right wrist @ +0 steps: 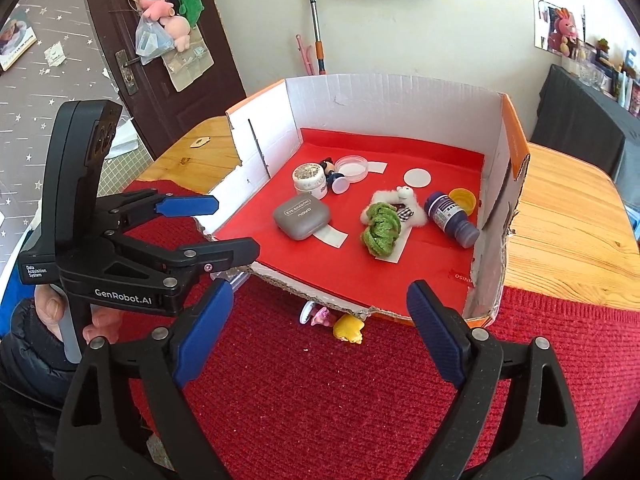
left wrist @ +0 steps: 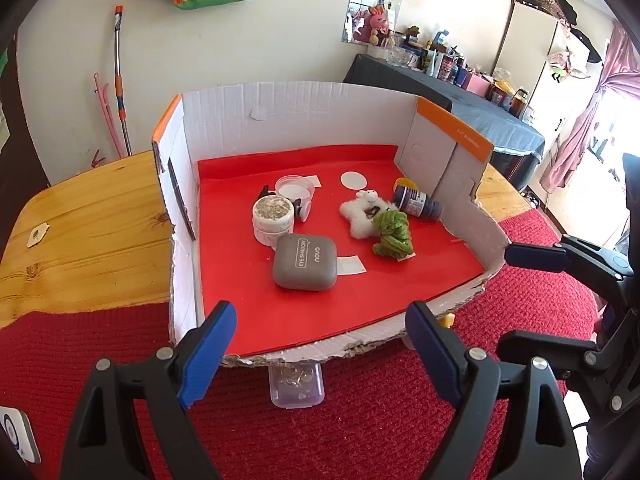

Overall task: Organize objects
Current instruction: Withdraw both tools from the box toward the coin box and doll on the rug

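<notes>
A white cardboard box (left wrist: pixel 280 100) (right wrist: pixel 380 92) with a red floor holds a grey eye shadow case (left wrist: pixel 305 262) (right wrist: pixel 302 216), a white jar (left wrist: pixel 273 216) (right wrist: pixel 309 178), a clear round dish (left wrist: pixel 295 188), a white plush (left wrist: pixel 362 210) (right wrist: pixel 404 196), a green woolly bundle (left wrist: pixel 393 234) (right wrist: pixel 380 228) and a dark blue bottle (left wrist: pixel 418 202) (right wrist: pixel 450 216) lying on its side. My left gripper (left wrist: pixel 320 344) (right wrist: pixel 236 226) stands open before the box's torn front edge, holding nothing. My right gripper (right wrist: pixel 320 320) (left wrist: pixel 504 300) is open and empty too, to its right.
On the red cloth (right wrist: pixel 320 400), a small clear plastic case (left wrist: pixel 297 386) pokes out from under the box's front edge, and so do a yellow toy (right wrist: pixel 349 330) and a pink piece (right wrist: pixel 320 316). The wooden table (left wrist: pixel 80 240) flanks the box. A hand (right wrist: pixel 100 320) grips the left tool.
</notes>
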`<state>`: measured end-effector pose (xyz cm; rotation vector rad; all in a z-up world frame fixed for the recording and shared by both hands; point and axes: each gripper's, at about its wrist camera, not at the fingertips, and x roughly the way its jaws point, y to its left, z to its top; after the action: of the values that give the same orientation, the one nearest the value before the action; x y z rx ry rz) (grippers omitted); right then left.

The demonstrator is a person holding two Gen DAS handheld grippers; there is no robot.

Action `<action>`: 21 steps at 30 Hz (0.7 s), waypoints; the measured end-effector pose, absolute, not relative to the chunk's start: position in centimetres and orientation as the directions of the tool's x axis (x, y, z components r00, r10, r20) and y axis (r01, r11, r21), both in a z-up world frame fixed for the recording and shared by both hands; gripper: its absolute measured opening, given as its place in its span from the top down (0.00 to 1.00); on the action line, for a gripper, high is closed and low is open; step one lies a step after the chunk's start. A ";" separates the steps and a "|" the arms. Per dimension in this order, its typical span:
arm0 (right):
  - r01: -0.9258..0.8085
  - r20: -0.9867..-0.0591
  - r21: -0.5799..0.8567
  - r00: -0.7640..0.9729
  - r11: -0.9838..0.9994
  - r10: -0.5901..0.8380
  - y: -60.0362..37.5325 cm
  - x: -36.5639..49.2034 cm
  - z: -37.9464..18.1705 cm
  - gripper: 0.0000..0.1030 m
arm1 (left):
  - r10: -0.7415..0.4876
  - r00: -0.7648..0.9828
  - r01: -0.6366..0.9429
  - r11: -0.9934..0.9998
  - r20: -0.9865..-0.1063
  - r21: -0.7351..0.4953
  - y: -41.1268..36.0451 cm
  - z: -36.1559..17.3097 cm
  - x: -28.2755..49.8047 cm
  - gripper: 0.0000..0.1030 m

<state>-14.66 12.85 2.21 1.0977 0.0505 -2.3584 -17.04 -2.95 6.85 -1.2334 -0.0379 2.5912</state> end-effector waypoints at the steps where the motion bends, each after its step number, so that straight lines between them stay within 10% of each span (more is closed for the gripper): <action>1: 0.482 -0.720 0.184 -0.527 -0.857 -0.451 12.8 -14.5 2.2 0.11 | 0.253 -0.601 -0.230 -0.963 -0.758 -0.139 -2.9 6.9 -16.8 0.12; 21: 0.481 -0.745 0.174 -0.507 -0.860 -0.434 12.8 -11.8 1.0 0.10 | 0.243 -0.591 -0.213 -0.967 -0.769 -0.142 -2.7 6.2 -14.3 0.03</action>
<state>-11.82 12.81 0.95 1.1373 0.0749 -2.3461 -14.33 -2.75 6.18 -1.2618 -0.0504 2.5944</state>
